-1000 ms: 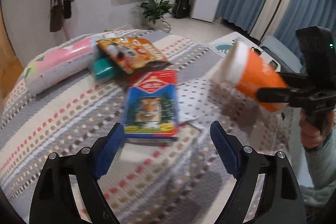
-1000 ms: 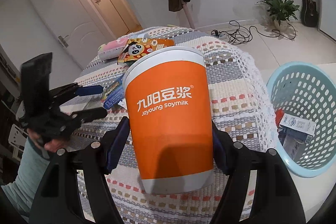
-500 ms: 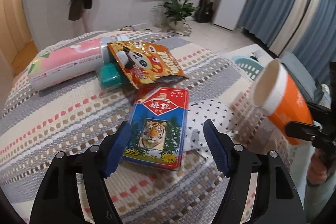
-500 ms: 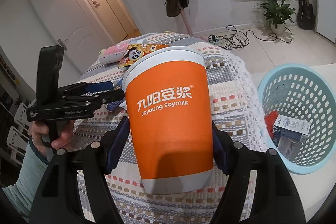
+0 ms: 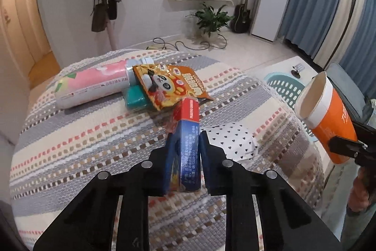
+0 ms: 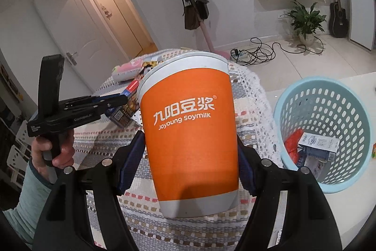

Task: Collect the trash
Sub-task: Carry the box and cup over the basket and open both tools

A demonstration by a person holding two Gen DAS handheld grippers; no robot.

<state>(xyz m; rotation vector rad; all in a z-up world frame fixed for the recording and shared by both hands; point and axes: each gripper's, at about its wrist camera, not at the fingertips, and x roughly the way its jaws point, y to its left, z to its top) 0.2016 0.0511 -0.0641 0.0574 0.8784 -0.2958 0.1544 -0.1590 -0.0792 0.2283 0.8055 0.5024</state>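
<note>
My left gripper (image 5: 185,145) is shut on a blue and red tiger box (image 5: 188,140), held on edge above the striped tablecloth (image 5: 94,133). It also shows in the right wrist view (image 6: 128,101). My right gripper (image 6: 190,149) is shut on an orange soymilk cup (image 6: 188,133), held up over the table's right side; the cup also shows in the left wrist view (image 5: 326,114). A light blue basket (image 6: 329,133) with trash inside stands on the floor right of the table.
On the table lie a panda snack bag (image 5: 169,86), a teal box (image 5: 134,100), a pink tube package (image 5: 94,84) and a white heart-patterned paper (image 5: 230,140). A plant (image 5: 209,20), cables and a coat stand are behind.
My left gripper closed on the tiger box and lifted it onto its edge. The right gripper holds the cup as before, moved slightly toward the basket.
</note>
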